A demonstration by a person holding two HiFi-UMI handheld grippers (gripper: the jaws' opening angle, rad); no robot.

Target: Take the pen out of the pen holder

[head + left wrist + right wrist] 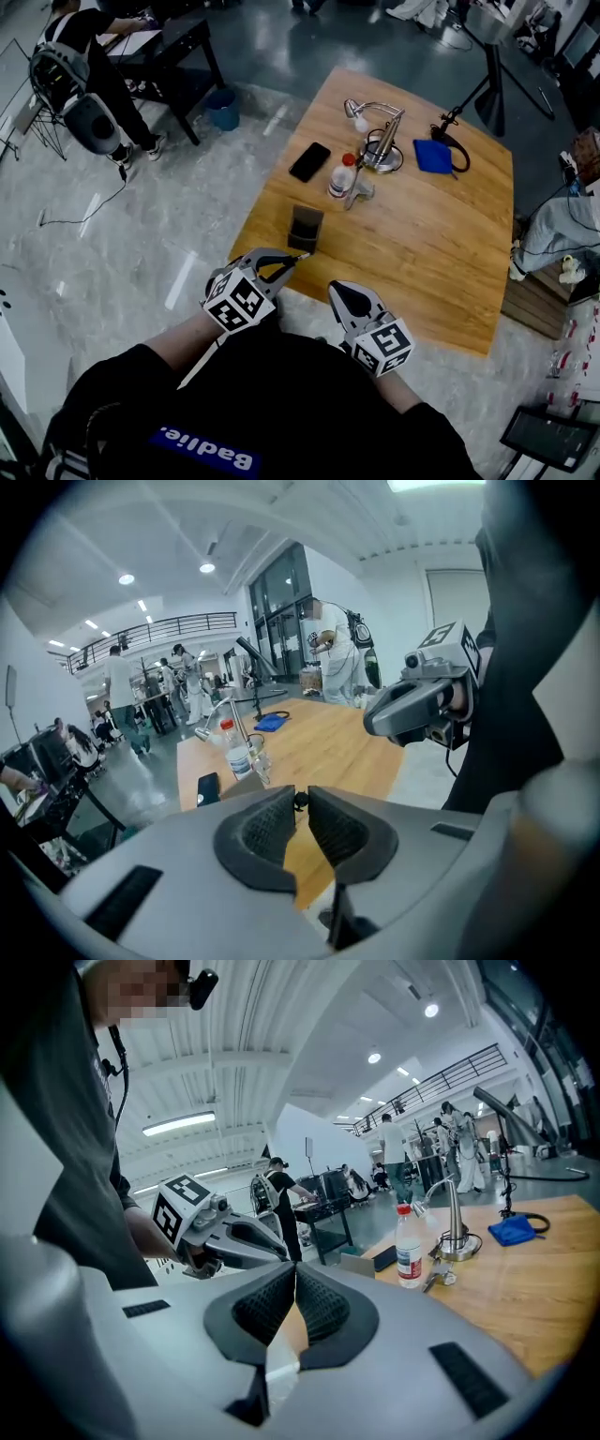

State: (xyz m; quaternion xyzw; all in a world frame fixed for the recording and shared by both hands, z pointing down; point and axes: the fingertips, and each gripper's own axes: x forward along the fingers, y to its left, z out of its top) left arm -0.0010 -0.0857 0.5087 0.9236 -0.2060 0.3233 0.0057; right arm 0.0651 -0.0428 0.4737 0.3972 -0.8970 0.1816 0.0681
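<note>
A dark, open-topped pen holder (306,228) stands near the front left edge of the wooden table (422,253). My left gripper (289,262) hovers just in front of and above it, shut on a thin dark pen (296,256). In the left gripper view the pen (299,800) shows end-on as a small black tip pinched between the pads. My right gripper (342,298) hangs off the table's front edge, to the right of the left one. Its jaws (292,1274) meet at the tips with nothing between them.
Behind the holder lie a black phone (309,161), a plastic bottle (342,175), a small glass (361,192), a desk lamp (380,141) and a blue cloth (432,155). The floor around holds other desks and people.
</note>
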